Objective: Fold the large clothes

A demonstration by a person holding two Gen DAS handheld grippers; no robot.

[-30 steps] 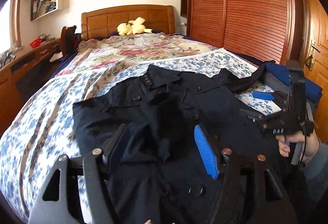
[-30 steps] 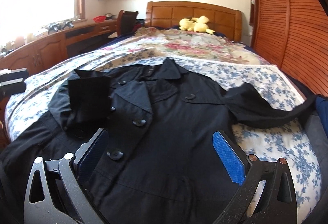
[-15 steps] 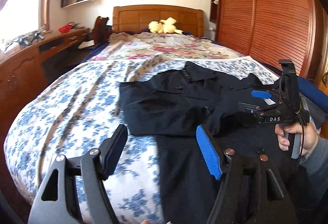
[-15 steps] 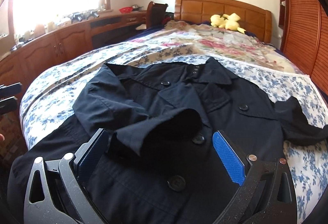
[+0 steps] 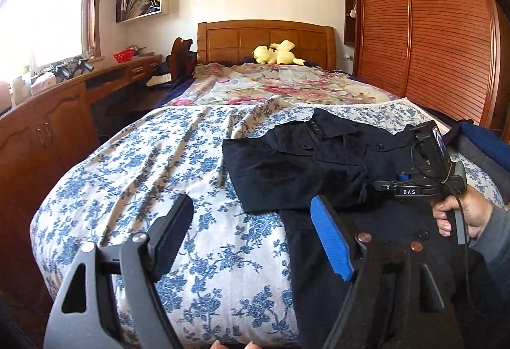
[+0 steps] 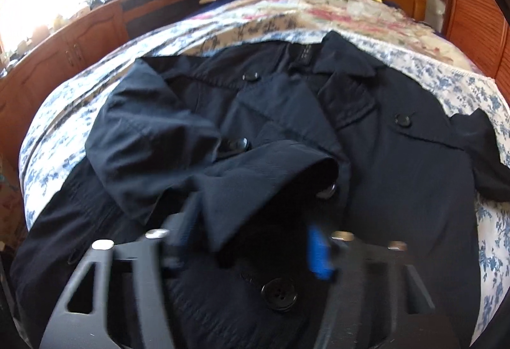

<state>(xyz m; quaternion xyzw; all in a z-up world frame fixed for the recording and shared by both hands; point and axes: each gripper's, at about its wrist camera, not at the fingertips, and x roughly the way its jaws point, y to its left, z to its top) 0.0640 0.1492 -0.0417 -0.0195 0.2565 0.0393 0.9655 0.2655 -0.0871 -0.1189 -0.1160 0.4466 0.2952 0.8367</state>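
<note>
A dark navy coat [image 6: 398, 164] lies face-up across the blue-flowered bedspread [image 5: 153, 176], collar toward the wooden headboard [image 5: 266, 39]; you are at the sleeve stage of the fold — one sleeve [image 6: 178, 157] already lies across the chest, its cuff hanging just ahead of your right tool [image 6: 251, 250]. That tool's fingers stand close together around the cuff's edge; motion blur hides whether they have pinched the cloth, so its hold cannot be told. Your left tool [image 5: 251, 237] hovers with its fingers spread wide over the bedspread beside the coat's near edge, holding nothing. The other sleeve [image 6: 484, 157] trails off toward the wardrobe side, not yet folded in. The next move, by the look of it, calls for settling the cuff flat on the chest, then bringing the far sleeve across to match — keeping the buttoned front smooth; the heavy cloth will likely bunch if it is dragged rather than lifted.
</note>
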